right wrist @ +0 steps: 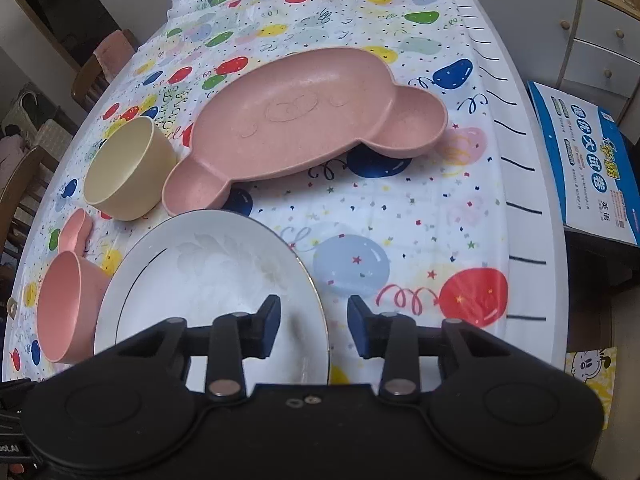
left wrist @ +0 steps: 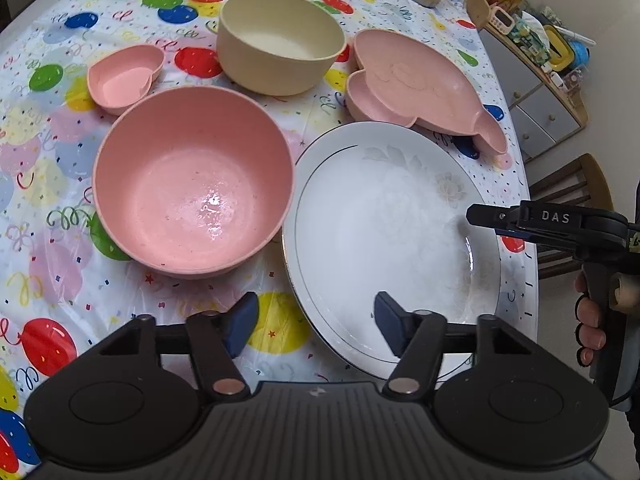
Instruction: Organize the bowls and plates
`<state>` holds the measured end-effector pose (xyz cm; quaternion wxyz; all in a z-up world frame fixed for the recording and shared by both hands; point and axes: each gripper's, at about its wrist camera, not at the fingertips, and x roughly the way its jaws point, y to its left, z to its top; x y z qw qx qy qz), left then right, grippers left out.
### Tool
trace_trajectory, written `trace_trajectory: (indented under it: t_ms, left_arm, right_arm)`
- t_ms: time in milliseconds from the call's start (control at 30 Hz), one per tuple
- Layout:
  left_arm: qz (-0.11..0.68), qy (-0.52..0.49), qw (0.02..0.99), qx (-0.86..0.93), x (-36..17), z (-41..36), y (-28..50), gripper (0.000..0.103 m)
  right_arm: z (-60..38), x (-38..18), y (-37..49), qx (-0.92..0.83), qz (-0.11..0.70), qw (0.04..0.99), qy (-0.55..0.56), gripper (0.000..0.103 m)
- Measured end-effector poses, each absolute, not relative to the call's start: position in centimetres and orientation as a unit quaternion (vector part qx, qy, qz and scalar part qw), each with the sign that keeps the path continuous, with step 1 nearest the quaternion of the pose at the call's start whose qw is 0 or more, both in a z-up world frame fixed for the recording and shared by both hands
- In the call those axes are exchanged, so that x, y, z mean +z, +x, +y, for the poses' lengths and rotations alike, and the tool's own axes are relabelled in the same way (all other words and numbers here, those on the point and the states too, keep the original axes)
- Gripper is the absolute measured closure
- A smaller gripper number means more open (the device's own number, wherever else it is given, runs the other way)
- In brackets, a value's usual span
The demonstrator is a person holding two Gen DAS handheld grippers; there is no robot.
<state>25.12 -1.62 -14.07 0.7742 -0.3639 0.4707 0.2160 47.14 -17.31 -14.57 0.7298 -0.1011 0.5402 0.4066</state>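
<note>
A balloon-print tablecloth (right wrist: 400, 216) covers the table, with wooden chairs (left wrist: 576, 188) and a grey-drawered cabinet (right wrist: 592, 40) nearby.

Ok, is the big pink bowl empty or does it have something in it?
Empty. The big pink bowl sits upright on the tablecloth, and the left wrist view shows its bare, glossy bottom.

Five dishes are sitting on the balloon-print tablecloth (left wrist: 48, 184) — two round bowls, one pink bowl (left wrist: 194, 182) and one cream bowl (left wrist: 280, 40); one small pink heart-shaped dish (left wrist: 122, 78); one pink bear-shaped divided plate (right wrist: 304, 120); and one white china plate (left wrist: 394, 236). Two grippers are showing — the left gripper (left wrist: 316, 328) and the right gripper (right wrist: 314, 326).
</note>
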Motion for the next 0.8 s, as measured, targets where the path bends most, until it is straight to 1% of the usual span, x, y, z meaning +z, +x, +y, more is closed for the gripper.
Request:
trace_trajectory:
  t_ms: [33, 67, 100, 167, 200, 267, 367, 500, 600, 800]
  left_arm:
    - [0.470, -0.369, 0.772, 0.215, -14.2, -1.5, 25.1, 0.048]
    - [0.470, -0.372, 0.771, 0.215, -14.3, -1.4, 25.1, 0.053]
    - [0.470, -0.374, 0.770, 0.215, -14.4, -1.3, 25.1, 0.058]
    - [0.467, -0.379, 0.770, 0.212, -14.5, -1.1, 25.0, 0.063]
    - [0.465, -0.381, 0.770, 0.213, -14.6, -1.0, 25.0, 0.065]
    - [0.464, -0.387, 0.768, 0.214, -14.8, -0.8, 25.0, 0.070]
    - [0.460, -0.402, 0.764, 0.209, -15.1, -0.3, 24.9, 0.070]
    - [0.459, -0.407, 0.763, 0.203, -15.4, -0.1, 25.0, 0.081]
    - [0.459, -0.410, 0.762, 0.201, -15.5, 0.2, 25.0, 0.085]
    - [0.452, -0.413, 0.767, 0.191, -15.7, 0.5, 24.7, 0.085]
  right_arm:
    - [-17.3, -14.6, 47.3, 0.410, 0.542, 0.727, -0.100, 0.070]
    - [-17.2, -14.6, 47.5, 0.414, 0.543, 0.724, -0.099, 0.071]
    - [-17.0, -14.6, 47.6, 0.418, 0.544, 0.721, -0.101, 0.075]
    - [-16.6, -14.7, 47.7, 0.425, 0.545, 0.714, -0.109, 0.083]
    - [-16.5, -14.8, 47.7, 0.428, 0.546, 0.712, -0.111, 0.084]
    - [-16.2, -14.9, 47.9, 0.430, 0.547, 0.709, -0.113, 0.086]
    - [-16.0, -15.2, 48.3, 0.432, 0.550, 0.706, -0.111, 0.089]
    - [-16.2, -15.4, 48.8, 0.437, 0.557, 0.699, -0.104, 0.090]
    - [-16.2, -15.4, 48.9, 0.438, 0.561, 0.696, -0.099, 0.091]
    - [-16.4, -15.4, 49.1, 0.436, 0.563, 0.695, -0.094, 0.091]
